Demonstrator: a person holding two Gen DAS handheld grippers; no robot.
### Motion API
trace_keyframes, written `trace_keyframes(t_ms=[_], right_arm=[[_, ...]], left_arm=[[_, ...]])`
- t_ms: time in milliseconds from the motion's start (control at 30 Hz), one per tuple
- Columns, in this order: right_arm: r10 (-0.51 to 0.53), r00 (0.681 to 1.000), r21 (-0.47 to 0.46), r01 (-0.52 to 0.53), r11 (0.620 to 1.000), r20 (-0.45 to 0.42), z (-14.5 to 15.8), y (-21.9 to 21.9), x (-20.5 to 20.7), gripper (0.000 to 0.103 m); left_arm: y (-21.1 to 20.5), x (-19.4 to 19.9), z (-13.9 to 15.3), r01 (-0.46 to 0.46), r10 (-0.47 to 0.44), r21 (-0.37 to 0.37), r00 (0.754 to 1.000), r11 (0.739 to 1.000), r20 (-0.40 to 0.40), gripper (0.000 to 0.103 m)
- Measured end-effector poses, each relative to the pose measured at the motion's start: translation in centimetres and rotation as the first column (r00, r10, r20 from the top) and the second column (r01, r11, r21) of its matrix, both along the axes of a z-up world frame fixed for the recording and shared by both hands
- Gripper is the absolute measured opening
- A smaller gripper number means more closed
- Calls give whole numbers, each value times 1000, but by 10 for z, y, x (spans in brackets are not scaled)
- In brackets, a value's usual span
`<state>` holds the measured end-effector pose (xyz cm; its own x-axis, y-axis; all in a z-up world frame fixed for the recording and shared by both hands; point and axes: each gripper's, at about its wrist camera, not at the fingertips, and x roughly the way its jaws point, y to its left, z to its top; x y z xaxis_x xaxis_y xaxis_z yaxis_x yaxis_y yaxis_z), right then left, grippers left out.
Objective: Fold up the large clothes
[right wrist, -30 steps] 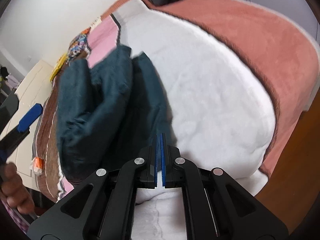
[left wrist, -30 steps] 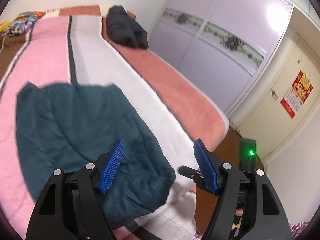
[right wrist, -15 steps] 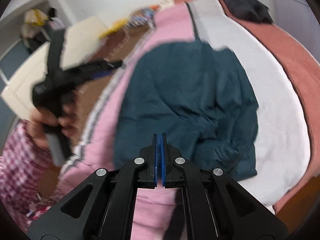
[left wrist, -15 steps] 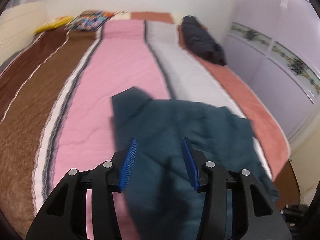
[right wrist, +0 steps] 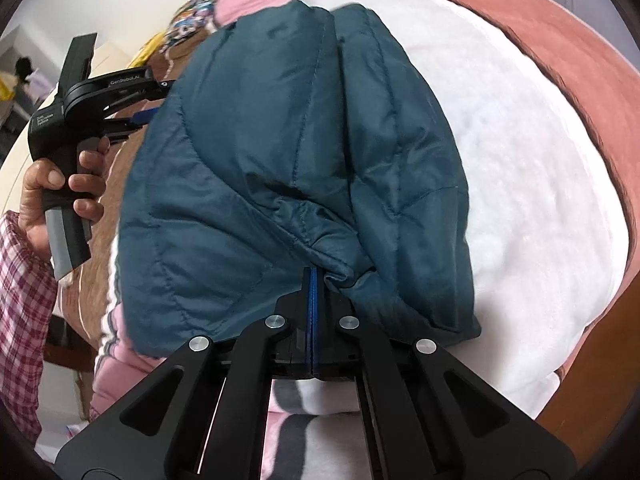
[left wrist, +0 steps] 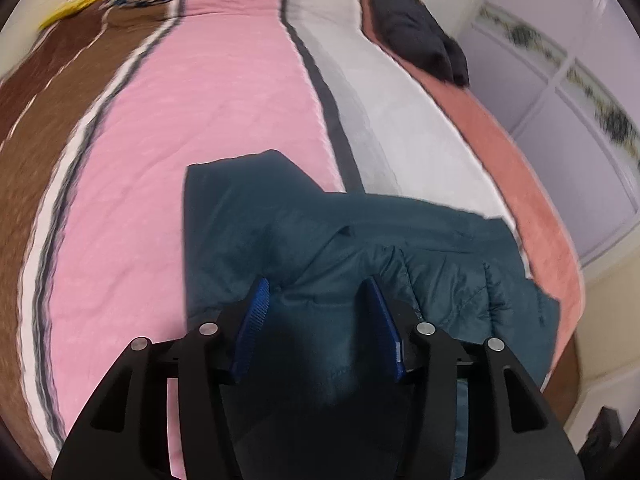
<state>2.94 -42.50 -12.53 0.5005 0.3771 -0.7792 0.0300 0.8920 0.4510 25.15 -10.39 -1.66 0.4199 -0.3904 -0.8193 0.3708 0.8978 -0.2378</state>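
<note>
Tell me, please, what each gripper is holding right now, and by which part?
The right gripper is shut on the teal jacket, pinching a bunched fold at its near edge. The left gripper holds nothing: its jaws are opening above the jacket.

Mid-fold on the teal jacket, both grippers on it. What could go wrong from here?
1. The right gripper is shut on only a thin bunched edge of the jacket; a pull may slip it free.
2. The left gripper is opening, with fabric between its fingers but not pressed, so that side may drop or unfold.
3. The jacket's near edge lies close to the bed edge and could slide off.
</note>
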Motion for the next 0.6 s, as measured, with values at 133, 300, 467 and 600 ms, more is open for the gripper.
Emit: trace_keyframes(t_ms=[133,300,467,600], right_arm=[[-32,999,27,33,999,-28,-12,-11,4,0],[-38,998,51,40,998,-53,-14,-14,8,0],[-28,998,71,32,997,-56,-10,-19,8,0],[-36,998,94,41,995,-55,-10,-22,8,0]], left_arm=[[-27,3,-12,32,-33,54,999,998,4,53],[-31,8,-16,34,-34,49,999,998,-5,54],[-7,-4,5,30,-31,-54,999,998,-18,53],[36,-48,27,55,-61,-189,998,980,-26,56]])
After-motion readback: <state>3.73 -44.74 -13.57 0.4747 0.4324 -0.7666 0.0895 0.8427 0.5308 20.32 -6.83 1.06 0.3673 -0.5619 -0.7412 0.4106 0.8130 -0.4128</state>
